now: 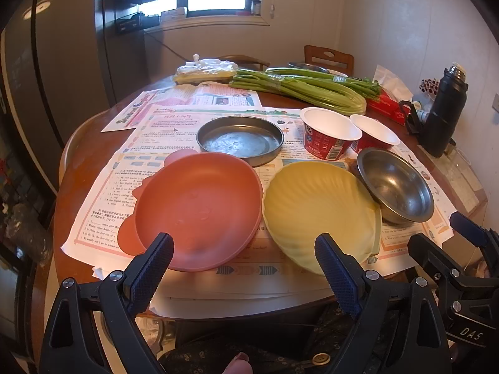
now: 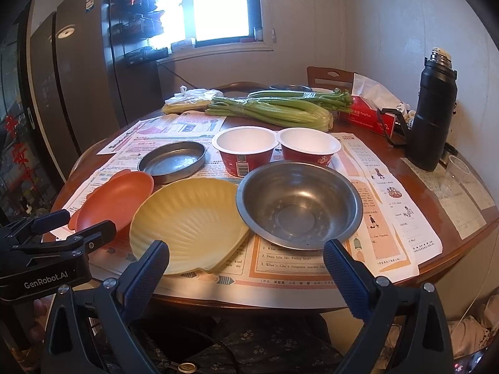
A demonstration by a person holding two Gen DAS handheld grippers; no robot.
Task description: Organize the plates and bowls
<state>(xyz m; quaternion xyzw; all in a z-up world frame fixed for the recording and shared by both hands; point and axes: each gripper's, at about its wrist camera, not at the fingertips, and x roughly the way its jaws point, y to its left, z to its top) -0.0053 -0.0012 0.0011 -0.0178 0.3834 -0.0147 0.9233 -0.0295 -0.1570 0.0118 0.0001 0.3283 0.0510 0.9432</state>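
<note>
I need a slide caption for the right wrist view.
Open right gripper facing yellow shell plate and steel bowl.

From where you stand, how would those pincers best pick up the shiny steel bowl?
Probably by its near rim: the steel bowl sits upright and open, so one finger of the open right gripper can slip inside the wall, one outside, clear of the yellow shell plate overlapping its left edge.

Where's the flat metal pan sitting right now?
The flat metal pan lies on the newspaper mid-table, just behind the orange plate and left of the two red paper bowls; in the right wrist view it sits left of centre.
</note>
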